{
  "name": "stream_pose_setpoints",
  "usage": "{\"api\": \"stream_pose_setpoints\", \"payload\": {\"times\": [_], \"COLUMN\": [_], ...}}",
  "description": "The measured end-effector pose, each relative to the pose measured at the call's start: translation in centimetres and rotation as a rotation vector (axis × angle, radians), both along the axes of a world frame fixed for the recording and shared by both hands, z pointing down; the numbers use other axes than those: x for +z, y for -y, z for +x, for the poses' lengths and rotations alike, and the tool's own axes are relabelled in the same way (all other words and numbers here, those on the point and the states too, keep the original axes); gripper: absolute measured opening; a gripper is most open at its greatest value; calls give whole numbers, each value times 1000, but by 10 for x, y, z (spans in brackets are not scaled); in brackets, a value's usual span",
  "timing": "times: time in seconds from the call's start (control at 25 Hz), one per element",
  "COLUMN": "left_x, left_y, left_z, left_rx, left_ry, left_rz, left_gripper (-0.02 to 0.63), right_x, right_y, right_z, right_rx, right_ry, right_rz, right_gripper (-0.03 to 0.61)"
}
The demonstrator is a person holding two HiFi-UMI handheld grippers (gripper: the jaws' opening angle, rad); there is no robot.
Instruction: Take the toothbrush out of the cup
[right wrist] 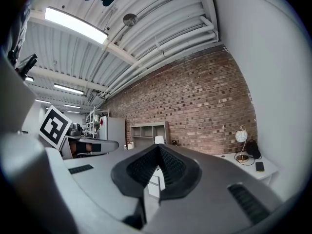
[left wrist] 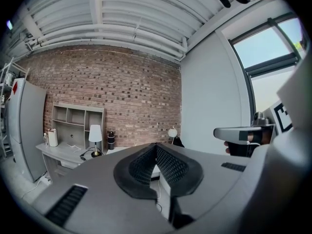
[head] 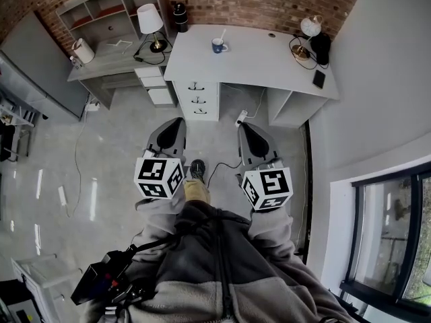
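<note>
Brick wall [head: 269, 2] at the far end, pale glossy floor [head: 121, 153], person standing mid-room. Two grippers, held low and side by side, both pointing ahead at the white desk [head: 262, 62]. Left gripper [head: 176, 122]: jaws pressed together at the tips, nothing between them. Right gripper [head: 244, 126]: same, clenched on nothing. Probably carried closed and low because the approach hasn't started; nothing is within reach.

Well ahead of both grippers, on the white desk, one blue cup [head: 218, 45] stands upright. One toothbrush [head: 223, 35] stands in it, leaning right above the rim. The part sticking out looks graspable from above without touching the cup.

Further right of the cup: one globe lamp [head: 310, 27] and one dark phone [head: 318, 79] lying flat near the desk edge. Off to the left of the left gripper's line: a second, grey desk [head: 111, 62] with one shaded lamp [head: 149, 19]. Totals: two lamps, two desks. Task not yet begun, by my read.
</note>
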State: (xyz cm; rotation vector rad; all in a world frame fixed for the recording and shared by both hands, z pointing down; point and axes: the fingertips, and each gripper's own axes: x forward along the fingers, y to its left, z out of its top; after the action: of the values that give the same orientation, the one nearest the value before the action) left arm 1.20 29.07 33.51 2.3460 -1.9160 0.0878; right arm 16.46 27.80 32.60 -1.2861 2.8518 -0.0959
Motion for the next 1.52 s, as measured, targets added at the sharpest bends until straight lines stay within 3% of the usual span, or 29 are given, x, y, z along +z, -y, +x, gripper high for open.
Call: {"api": "stream_pose_setpoints", "payload": {"times": [0.64, 1.52], "left_x": [8, 57], "left_y": [146, 359], "left_z": [-68, -127], "left_rx": [-19, 77], "left_ry": [-51, -109], "left_rz": [23, -148], "left_gripper": [3, 3], "right_x": [-1, 39], "right_y": [141, 349], "right_z": [-67, -137], "right_rx": [-25, 40], "right_ry": [-57, -131], "right_rz": [41, -131], "right_gripper": [2, 2]}}
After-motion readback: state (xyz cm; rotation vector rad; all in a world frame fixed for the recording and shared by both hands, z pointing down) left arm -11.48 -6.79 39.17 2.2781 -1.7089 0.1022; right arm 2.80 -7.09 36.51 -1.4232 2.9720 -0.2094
